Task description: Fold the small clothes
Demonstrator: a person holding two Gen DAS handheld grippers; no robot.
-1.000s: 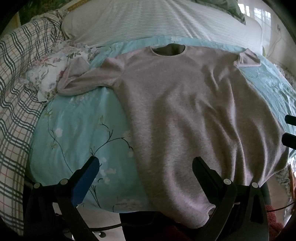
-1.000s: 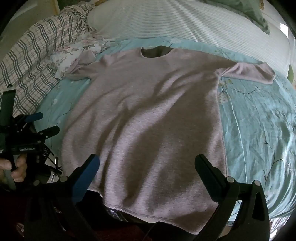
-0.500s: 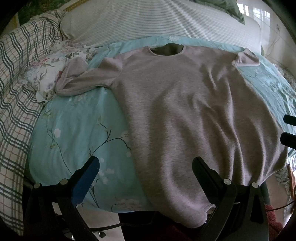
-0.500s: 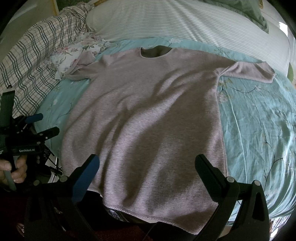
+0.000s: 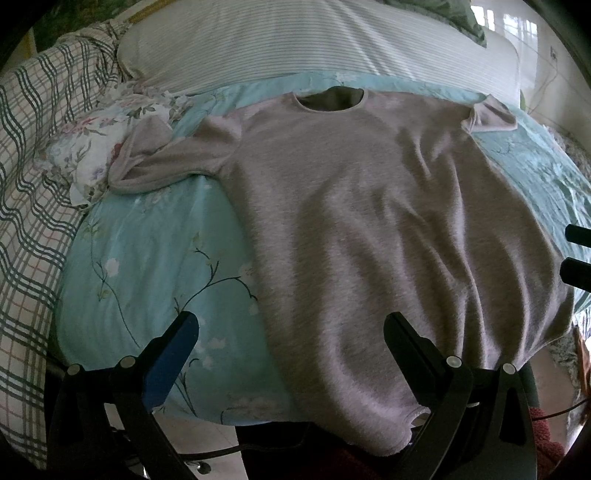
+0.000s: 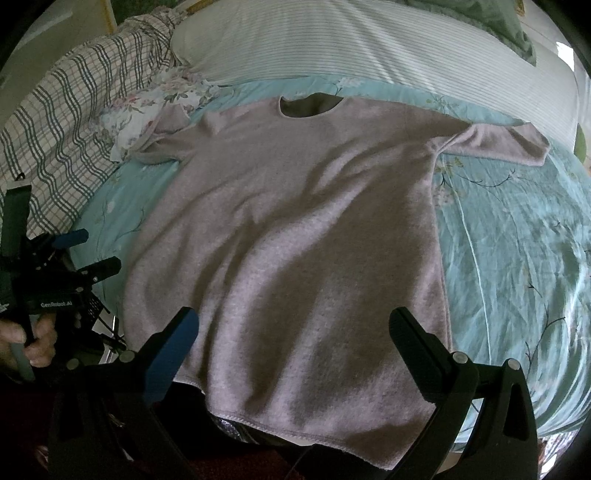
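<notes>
- One pale grey-pink short-sleeved knit T-shirt (image 5: 369, 229) lies spread flat, neck opening toward 12 o'clock and hem toward 6 o'clock, on one turquoise bedsheet printed with flowering branches (image 5: 147, 266); its hem hangs just over the near edge of the bed.
- Two sleeves show: one (image 5: 173, 162) reaches toward 9 o'clock with its cuff resting on one crumpled white floral cloth (image 5: 92, 147), the other (image 6: 506, 146) lies flat toward 2 o'clock in the right wrist view.
- One dark round neck opening (image 6: 308, 105) sits at 12 o'clock of the shirt.
- One white pillow with fine stripes (image 5: 314, 40) lies across the bed beyond the neckline, at 12 o'clock.
- One checked green-and-white blanket (image 5: 26, 192) is bunched along the 9 o'clock side, touching the floral cloth.
- One green cushion (image 6: 491, 18) peeks in at 1 o'clock behind the pillow.
- Two grippers are present. The left gripper (image 5: 291, 328) hovers over the shirt's hem corner at 6 o'clock, its jaws spread wide and holding nothing; one finger carries a blue pad (image 5: 170, 362), the other is black.
- The right gripper (image 6: 295, 328) hovers over the hem's middle, jaws likewise spread wide apart with nothing between them.
- One bare hand (image 6: 26, 339) grips the left tool's handle at 8 o'clock in the right wrist view.
</notes>
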